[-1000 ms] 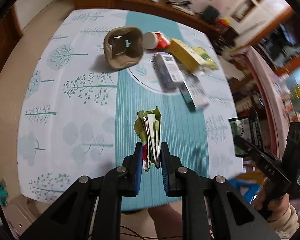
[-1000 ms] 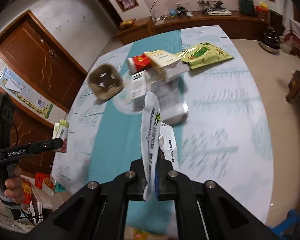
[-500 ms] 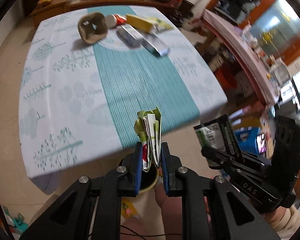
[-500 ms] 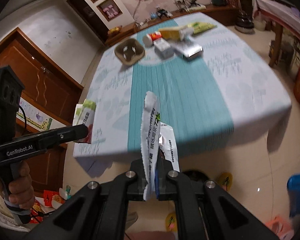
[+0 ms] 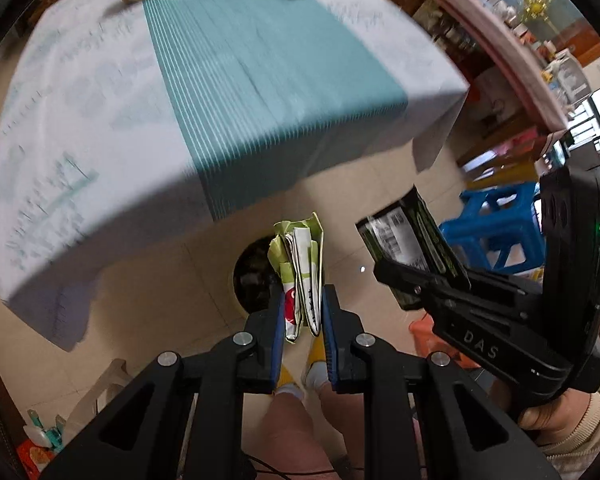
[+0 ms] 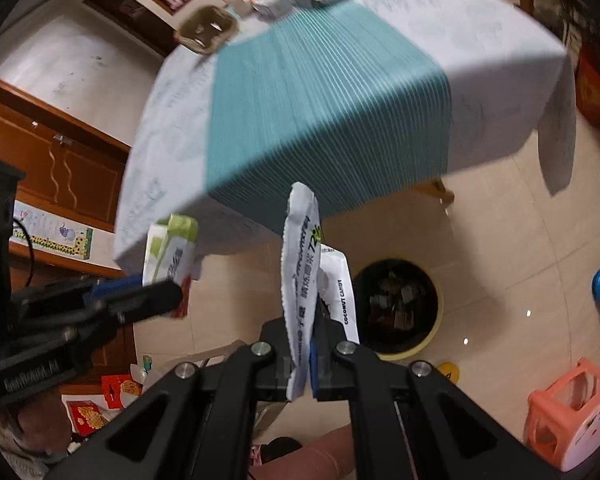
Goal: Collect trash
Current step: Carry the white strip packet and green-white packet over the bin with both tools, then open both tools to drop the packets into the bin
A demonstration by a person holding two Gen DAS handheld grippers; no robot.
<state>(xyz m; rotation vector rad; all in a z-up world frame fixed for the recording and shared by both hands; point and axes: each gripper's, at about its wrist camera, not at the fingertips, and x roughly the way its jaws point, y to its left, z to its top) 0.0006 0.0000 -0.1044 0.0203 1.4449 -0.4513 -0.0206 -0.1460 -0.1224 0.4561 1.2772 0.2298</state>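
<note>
Wrappers (image 5: 300, 276) clamped above bin (image 6: 396, 312)

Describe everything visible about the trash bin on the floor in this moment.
The trash bin is a round, open-topped container with a pale yellow wall and a dark interior, standing upright on the beige tiled floor just off the table's near edge. Dark wrappers and scraps already lie inside. No lid shows. In the left wrist view it is partly hidden behind the green-and-white wrapper in the left gripper. The right gripper holds its white packet beside it. Nothing visibly touches the bin.
</note>
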